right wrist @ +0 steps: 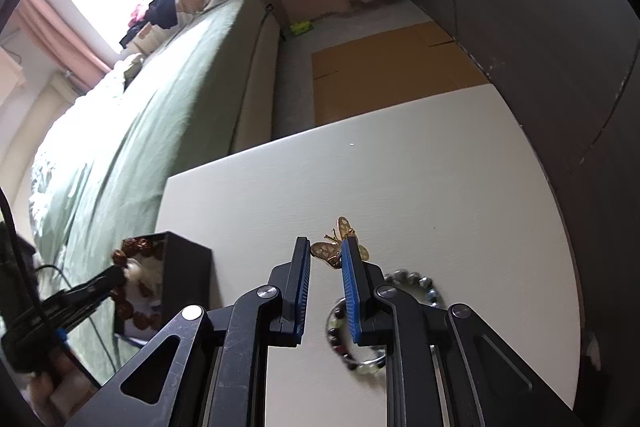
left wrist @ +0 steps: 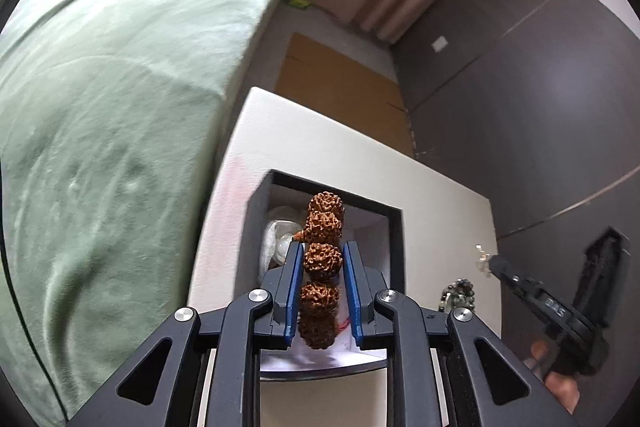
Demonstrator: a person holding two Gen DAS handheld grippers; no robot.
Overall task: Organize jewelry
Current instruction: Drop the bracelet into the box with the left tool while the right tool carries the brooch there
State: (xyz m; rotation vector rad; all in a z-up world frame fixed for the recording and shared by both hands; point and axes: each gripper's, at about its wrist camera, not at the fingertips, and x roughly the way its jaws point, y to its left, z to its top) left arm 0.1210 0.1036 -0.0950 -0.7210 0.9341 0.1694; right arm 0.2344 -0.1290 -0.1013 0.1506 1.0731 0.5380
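Left gripper (left wrist: 322, 259) pinching brown bead bracelet (left wrist: 321, 261) over the black box (left wrist: 394, 227) on the surface (right wrist: 400, 167); lower it fully inside before releasing. Right gripper (right wrist: 325, 247) nipping gold butterfly brooch (right wrist: 325, 250); beaded bracelet (right wrist: 416, 283) lies near.

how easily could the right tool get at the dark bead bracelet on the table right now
Probably not yet. The bracelet lies close by on the white table, uncovered, but the right tool seems clamped on a gold butterfly piece, so it would need to release that first.
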